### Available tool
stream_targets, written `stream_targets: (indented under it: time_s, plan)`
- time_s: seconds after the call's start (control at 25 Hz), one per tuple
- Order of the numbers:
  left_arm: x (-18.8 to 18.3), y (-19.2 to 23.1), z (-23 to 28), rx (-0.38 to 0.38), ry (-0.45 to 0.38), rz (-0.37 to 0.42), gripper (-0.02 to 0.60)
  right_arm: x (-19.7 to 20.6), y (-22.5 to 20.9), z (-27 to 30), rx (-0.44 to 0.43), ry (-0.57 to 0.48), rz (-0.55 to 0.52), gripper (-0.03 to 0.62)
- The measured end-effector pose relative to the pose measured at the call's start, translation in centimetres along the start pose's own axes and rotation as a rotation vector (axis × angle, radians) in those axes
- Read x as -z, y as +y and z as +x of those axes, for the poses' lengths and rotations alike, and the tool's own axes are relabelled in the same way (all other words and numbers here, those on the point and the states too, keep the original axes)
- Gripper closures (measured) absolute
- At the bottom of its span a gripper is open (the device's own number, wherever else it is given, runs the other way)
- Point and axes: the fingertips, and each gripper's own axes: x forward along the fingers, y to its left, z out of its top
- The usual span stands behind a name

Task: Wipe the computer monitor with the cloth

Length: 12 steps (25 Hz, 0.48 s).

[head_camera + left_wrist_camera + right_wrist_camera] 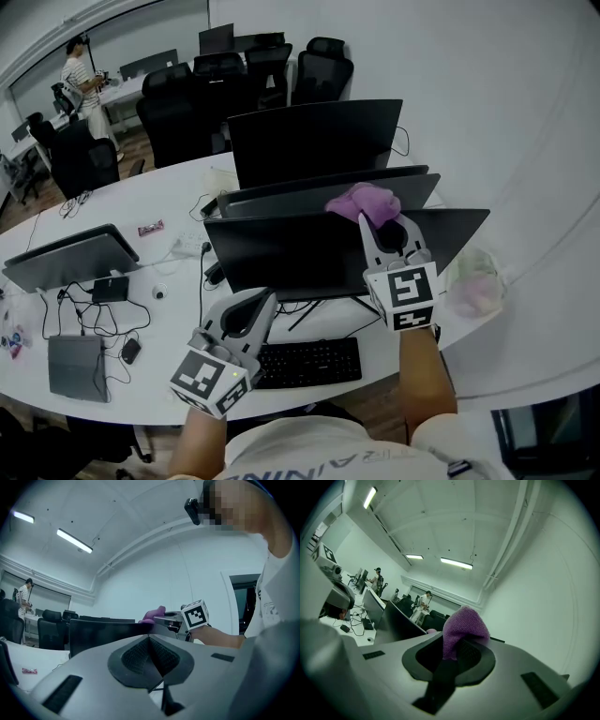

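The computer monitor (300, 253) stands front and centre, its dark screen tilted and facing the person. It rests on a long white desk (178, 202) that curves away to the monitor's left. Just behind the monitor stand two more dark screens (314, 141). In front of its base lies a black keyboard (309, 363). To its left, black cables (94, 319) trail over the desk near a low grey display (70, 258). To its right sits a crumpled clear plastic bag (473, 281).

Well behind the monitor, black office chairs (244, 80) crowd around further desks, where a person in a striped top (82, 84) stands. The walls are plain white, and the gripper views show strip lights on the ceiling.

The screen is smooth and matte, a flat rectangle. The cloth (361, 200) is purple and nubbly, bunched into a soft lump. Both grippers are grey plastic with ribbed black pads.

The cloth sits on the monitor's top edge, toward its right end. It is pinched between the jaws of the right gripper (378, 223) — most of it bulges out past the tips. The left gripper (255, 300) hangs low before the monitor's lower left. Its jaws are pressed together on nothing and it is well apart from the cloth.
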Motion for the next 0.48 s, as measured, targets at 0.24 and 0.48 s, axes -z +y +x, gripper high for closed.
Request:
stream_targets:
  time_s: [0.24,0.48]
  plan:
    - [0.5,-2.1,2.5,0.026,0.006,0.007,0.577,1.5,-3.5,-1.2,0.035,0.007,-0.001,0.539]
    - [0.9,-3.9,4.9,0.054,0.009,0.005,0.577,3.3,-7.4,-2.8,0.086,0.019,0.002,0.539]
